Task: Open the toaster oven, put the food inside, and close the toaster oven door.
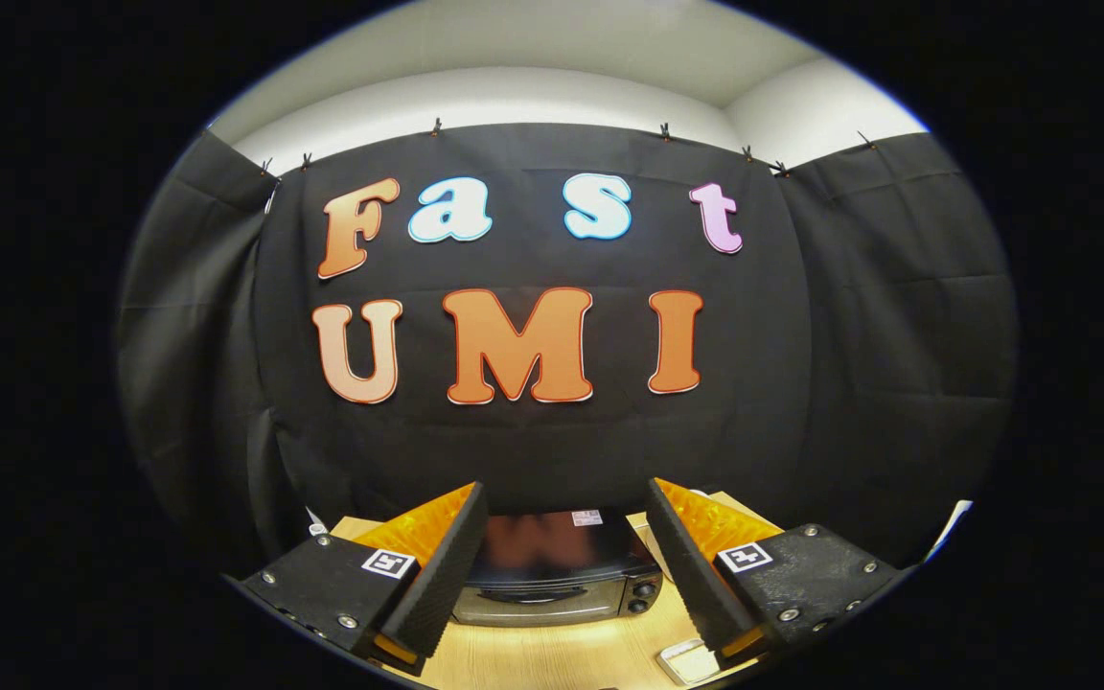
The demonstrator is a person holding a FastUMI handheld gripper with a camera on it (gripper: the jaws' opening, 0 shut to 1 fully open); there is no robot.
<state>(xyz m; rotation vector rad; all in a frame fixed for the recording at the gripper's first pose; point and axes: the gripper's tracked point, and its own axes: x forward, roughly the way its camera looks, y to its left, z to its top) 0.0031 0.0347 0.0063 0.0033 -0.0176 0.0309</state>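
The gripper hangs wide open and empty above the desk, with the closed toaster oven below and between its fingers; descending off-line could miss the door handle.

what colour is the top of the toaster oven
Glossy black, seen in the gripper view: the toaster oven sits beyond the open gripper.

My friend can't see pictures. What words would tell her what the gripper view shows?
The gripper is open and holds nothing, its two fingers spread above a wooden table. Between and just beyond them sits a toaster oven with its door shut, against the booth's black cloth wall. A small white object lies on the table by one finger.
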